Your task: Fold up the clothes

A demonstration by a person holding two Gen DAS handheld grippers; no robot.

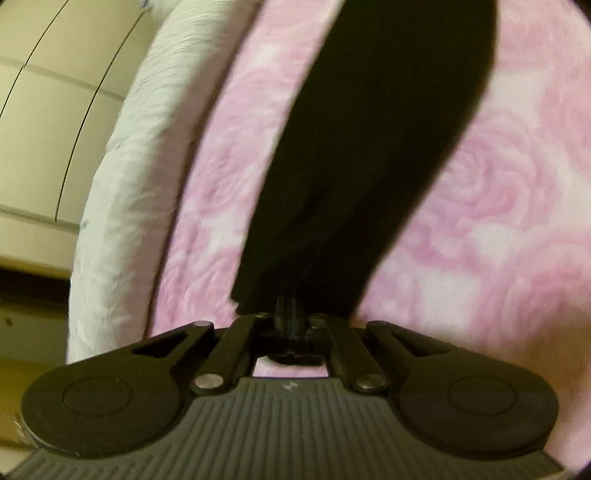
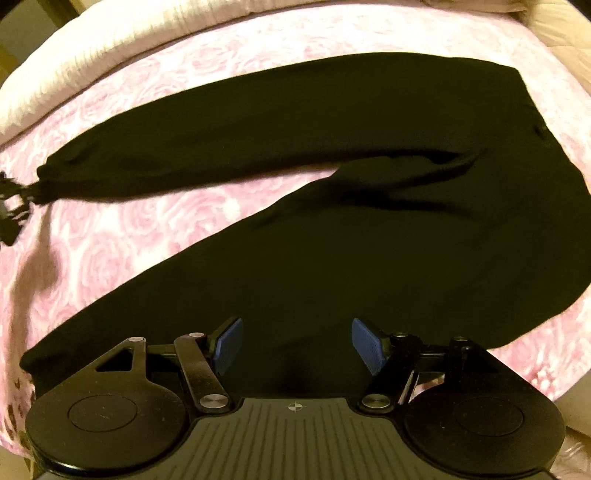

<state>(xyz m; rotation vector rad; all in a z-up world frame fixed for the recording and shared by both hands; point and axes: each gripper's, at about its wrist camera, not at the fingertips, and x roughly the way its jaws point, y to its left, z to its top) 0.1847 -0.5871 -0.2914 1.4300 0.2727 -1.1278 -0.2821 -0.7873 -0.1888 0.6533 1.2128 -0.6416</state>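
Note:
Black trousers lie spread on a pink rose-patterned blanket, their two legs reaching left. The far leg's cuff is pinched by my left gripper, seen at the left edge. In the left wrist view that leg stretches away from my left gripper, which is shut on its hem. My right gripper hovers open over the near leg, blue pads wide apart with nothing between them.
The blanket covers a bed with a white quilted edge. Beyond the bed's edge, a cream tiled floor shows. A beige pillow or cover sits at the bed's far right corner.

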